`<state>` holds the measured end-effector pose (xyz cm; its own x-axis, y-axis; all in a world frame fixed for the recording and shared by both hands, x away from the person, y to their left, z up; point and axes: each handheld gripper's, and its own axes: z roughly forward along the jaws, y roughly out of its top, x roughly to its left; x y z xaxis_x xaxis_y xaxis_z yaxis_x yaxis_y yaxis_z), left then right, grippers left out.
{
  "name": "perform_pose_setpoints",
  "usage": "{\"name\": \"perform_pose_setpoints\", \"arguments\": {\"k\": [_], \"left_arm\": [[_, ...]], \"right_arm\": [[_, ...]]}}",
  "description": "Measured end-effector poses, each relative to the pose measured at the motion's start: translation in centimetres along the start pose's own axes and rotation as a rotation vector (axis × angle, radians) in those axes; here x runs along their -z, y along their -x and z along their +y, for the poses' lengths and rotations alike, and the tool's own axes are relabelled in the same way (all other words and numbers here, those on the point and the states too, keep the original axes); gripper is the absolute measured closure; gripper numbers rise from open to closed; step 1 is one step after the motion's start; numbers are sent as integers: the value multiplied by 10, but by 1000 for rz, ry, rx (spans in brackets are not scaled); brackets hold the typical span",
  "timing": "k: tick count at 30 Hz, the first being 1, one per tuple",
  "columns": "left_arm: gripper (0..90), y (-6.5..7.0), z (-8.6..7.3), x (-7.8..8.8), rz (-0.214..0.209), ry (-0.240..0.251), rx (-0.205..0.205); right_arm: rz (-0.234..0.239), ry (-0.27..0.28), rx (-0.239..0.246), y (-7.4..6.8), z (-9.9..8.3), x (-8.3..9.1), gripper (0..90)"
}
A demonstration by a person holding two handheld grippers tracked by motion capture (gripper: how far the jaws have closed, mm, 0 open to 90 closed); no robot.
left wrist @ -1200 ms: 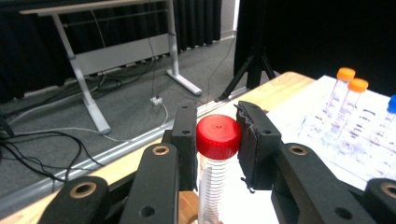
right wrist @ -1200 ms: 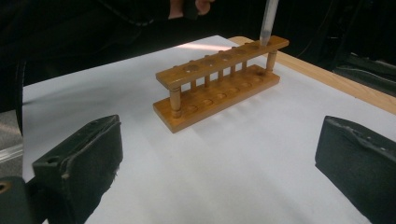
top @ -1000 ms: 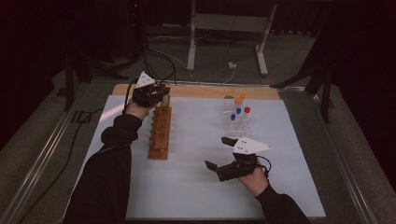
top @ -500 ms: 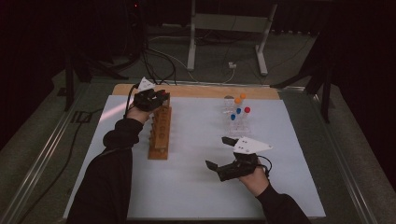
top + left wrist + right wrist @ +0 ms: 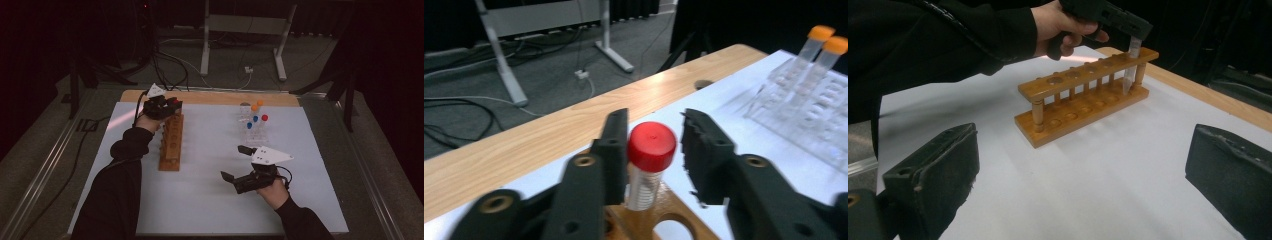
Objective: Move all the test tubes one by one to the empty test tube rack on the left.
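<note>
The red-capped tube stands upright in the end hole of the wooden rack, at its far end. The left gripper straddles the cap; its jaws have just been opening, one still touching the cap, the other clear of it. The right gripper rests gaping wide on the white mat, nothing between its jaws. A clear plastic rack of orange-, blue- and red-capped tubes stands apart to the right. The tube's foot is hidden behind the jaws.
</note>
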<state>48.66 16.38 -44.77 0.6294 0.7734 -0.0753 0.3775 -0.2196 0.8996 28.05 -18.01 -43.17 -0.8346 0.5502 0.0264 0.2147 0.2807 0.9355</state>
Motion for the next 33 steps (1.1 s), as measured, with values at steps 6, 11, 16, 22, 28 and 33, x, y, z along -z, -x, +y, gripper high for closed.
{"name": "perform_pose_setpoints", "arguments": {"k": [6,11,16,22,28,33], "left_arm": [[395,10,11,12,-20,37,8],[223,22,19,30,-58,72,6],[56,35,17,46,-132,63,-2],[15,49,11,60,-189,73,-27],[11,65,2,78,-240,90,-55],[11,77,-10,92,-261,89,-75]], "right_arm": [[-9,27,12,3,1,3,6],[-45,18,-32,13,5,10,6],[-112,24,-54,30,11,22,6],[-172,18,-61,48,13,31,6],[-247,41,-67,71,14,39,6],[-307,39,-86,90,12,41,6]]}}
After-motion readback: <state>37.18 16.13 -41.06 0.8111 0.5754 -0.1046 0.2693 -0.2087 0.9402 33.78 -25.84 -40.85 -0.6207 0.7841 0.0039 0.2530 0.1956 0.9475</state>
